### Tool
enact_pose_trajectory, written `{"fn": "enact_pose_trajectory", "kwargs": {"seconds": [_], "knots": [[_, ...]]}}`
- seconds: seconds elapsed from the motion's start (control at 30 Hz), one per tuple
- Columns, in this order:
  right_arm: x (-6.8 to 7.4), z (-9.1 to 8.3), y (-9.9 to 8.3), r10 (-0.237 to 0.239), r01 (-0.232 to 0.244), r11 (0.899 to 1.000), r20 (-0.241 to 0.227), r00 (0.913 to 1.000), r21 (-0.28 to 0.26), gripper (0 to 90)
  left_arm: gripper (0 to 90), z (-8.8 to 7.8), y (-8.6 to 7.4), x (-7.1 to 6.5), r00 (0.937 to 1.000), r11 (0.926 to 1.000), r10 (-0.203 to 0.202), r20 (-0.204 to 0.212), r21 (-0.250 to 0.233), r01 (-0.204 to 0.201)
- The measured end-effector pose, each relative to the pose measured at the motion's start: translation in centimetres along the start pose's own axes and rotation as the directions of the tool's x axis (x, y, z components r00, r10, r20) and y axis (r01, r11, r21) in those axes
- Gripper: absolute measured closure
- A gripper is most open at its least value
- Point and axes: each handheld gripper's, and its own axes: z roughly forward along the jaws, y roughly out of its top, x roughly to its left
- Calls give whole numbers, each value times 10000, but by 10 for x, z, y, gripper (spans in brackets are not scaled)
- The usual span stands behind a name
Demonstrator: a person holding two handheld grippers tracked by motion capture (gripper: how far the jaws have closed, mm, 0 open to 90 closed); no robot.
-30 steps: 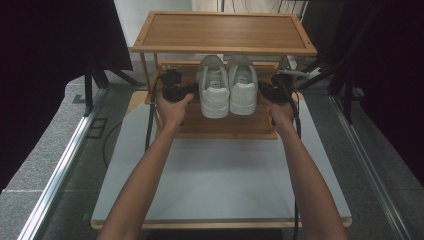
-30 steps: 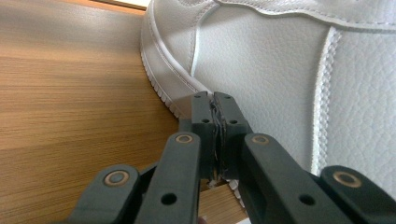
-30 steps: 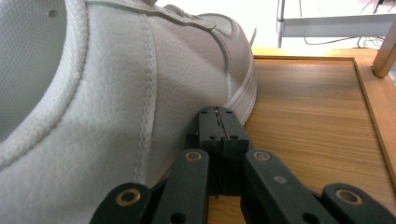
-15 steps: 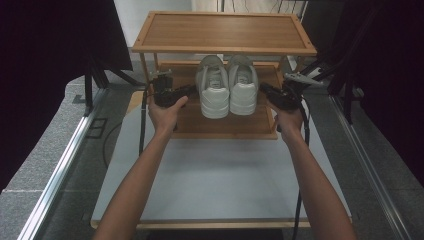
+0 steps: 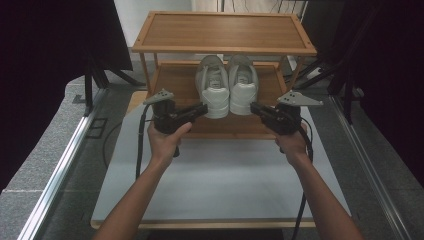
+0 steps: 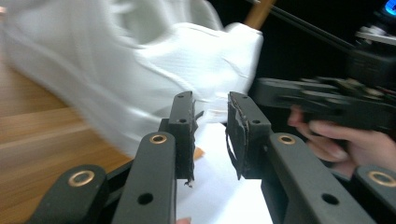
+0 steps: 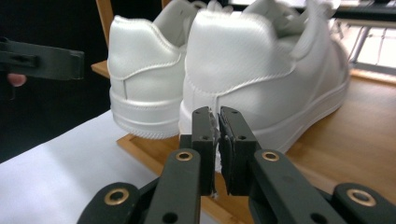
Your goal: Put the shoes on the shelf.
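Two white sneakers stand side by side on the lower shelf of a wooden rack, heels toward me. My left gripper hovers just off the left sneaker's heel, pointing right. In the left gripper view its jaws stand apart with nothing between them, having just opened and then closed a little. My right gripper faces it from beside the right sneaker's heel. The right gripper has just opened to a thin slit, also with nothing in it, and both heels rise close behind.
The rack's top shelf is bare and overhangs the sneakers. The rack stands at the far end of a white table. Black cables trail from both grippers. Dark stands and a metal rail flank the table.
Both hands have drawn back from the sneakers' sides toward the near edge of the shelf. The jaws of both grippers have parted. The sneakers have stayed in place.
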Motion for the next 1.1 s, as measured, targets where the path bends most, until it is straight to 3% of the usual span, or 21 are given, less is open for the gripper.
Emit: {"fn": "enact_pose_trajectory", "kwargs": {"seconds": [0.13, 0.27, 0.37, 0.57, 0.63, 0.8, 0.93, 1.1], "knots": [[-2, 7, -6, 105, -104, 9998, -50, 9999, 143, 830, 714, 17, -2, -4, 9990, 9990, 291, -337, 351, -279], [-6, 10, -11, 432, -430, 9990, -188, 9989, 111, 829, 760, 24, -5, 0, 9983, 9996, 202, -544, 205, -191], [-7, 10, -12, 532, -529, 9986, -309, 9981, 89, 826, 796, 24, -6, -4, 9917, 9969, 761, -1036, 280, -735], [-6, 10, -12, 508, -502, 9985, -312, 9982, 208, 822, 830, 27, -4, -3, 9897, 9981, 594, -1303, 256, -565], [-5, 10, -13, 433, -425, 9988, -322, 9985, 257, 820, 839, 27, -3, -1, 9909, 9989, 459, -1266, 183, -440], [-3, 11, -13, 409, -397, 9988, -430, 9982, 294, 820, 852, 29, -3, -1, 9867, 9983, 583, -1518, 157, -566], [-2, 13, -14, 346, -328, 9987, -451, 9984, 391, 817, 864, 29, -2, 3, 9917, 9995, 317, -1250, 123, -304], [-2, 13, -14, 408, -387, 9984, -521, 9978, 404, 809, 764, 28, -3, -1, 9931, 9993, 337, -1121, 164, -321]]}}
